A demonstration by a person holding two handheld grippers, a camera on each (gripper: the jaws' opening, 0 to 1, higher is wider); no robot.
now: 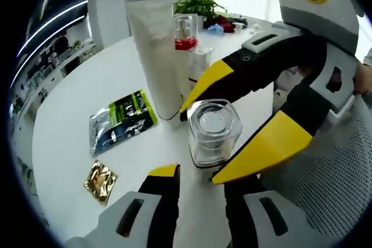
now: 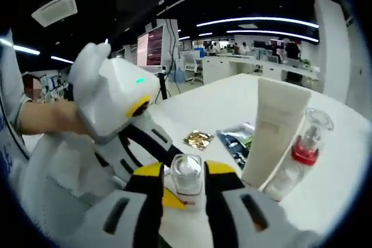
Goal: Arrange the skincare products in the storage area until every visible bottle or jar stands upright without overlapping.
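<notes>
A clear square jar [image 1: 214, 130] with a white inner cup stands upright on the white table [image 1: 87, 85]. My right gripper [image 1: 204, 142] reaches in from the right, its yellow fingers [image 1: 264, 146] shut on the jar's sides. In the right gripper view the jar [image 2: 187, 173] sits between that gripper's [image 2: 185, 169] own jaws. My left gripper [image 1: 200, 178] hovers open just in front of the jar with nothing between its jaws. Behind it stand a tall white tube [image 1: 156, 56], a clear bottle with a red collar [image 1: 185, 33] and a smaller clear bottle [image 1: 200, 62].
A green-and-black sachet [image 1: 123, 117] and a gold sachet [image 1: 100, 181] lie flat left of the jar. A white mesh mat [image 1: 325, 184] covers the table at the right. A potted plant [image 1: 200, 1] stands at the far edge. A person's hand [image 2: 49, 117] holds the left gripper.
</notes>
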